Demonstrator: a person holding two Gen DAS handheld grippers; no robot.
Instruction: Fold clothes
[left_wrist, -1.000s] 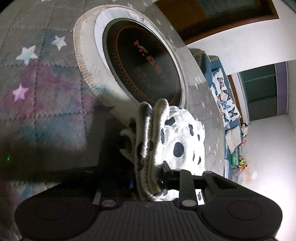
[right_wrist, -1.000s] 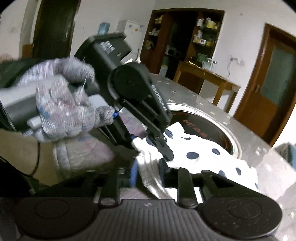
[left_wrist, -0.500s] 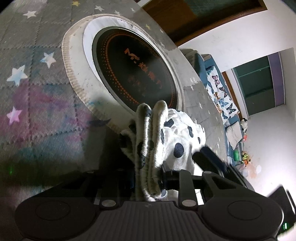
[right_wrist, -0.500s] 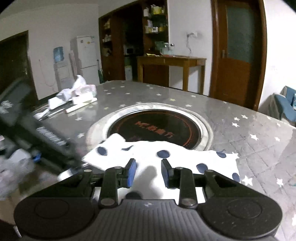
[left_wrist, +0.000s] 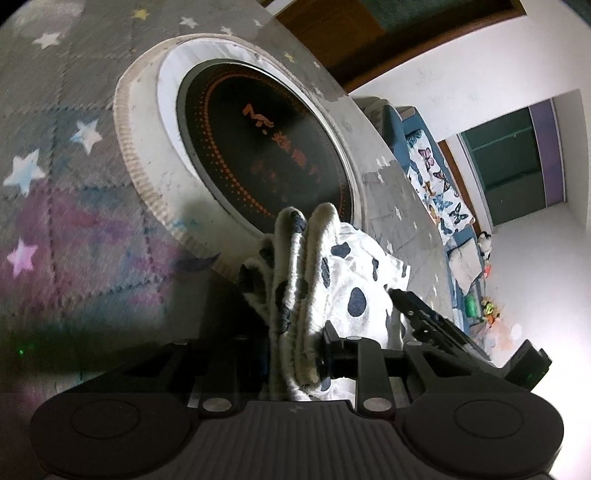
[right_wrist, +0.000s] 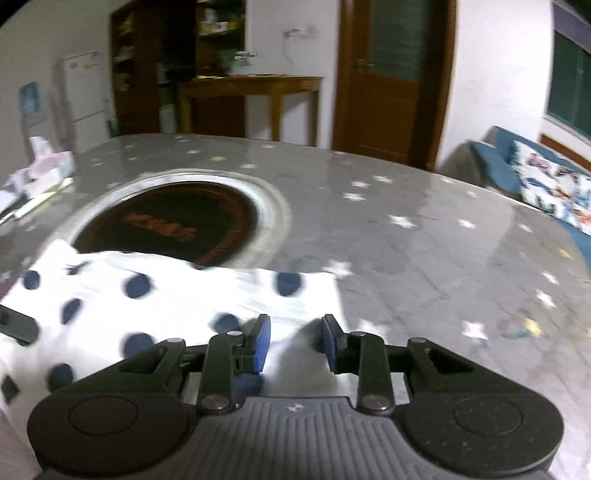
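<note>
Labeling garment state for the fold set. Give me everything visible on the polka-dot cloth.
The polka-dot cloth is white with dark navy dots, soft and fleecy-looking. It lies on the grey star-patterned table, its far edge overlapping the round black cooktop set into the table. At one end several layers are bunched into thick rolled edges, pinched upright in the left gripper. The rest spreads flat, with a straight edge and corner near the right gripper, whose jaws stand apart above that edge with nothing between them.
</note>
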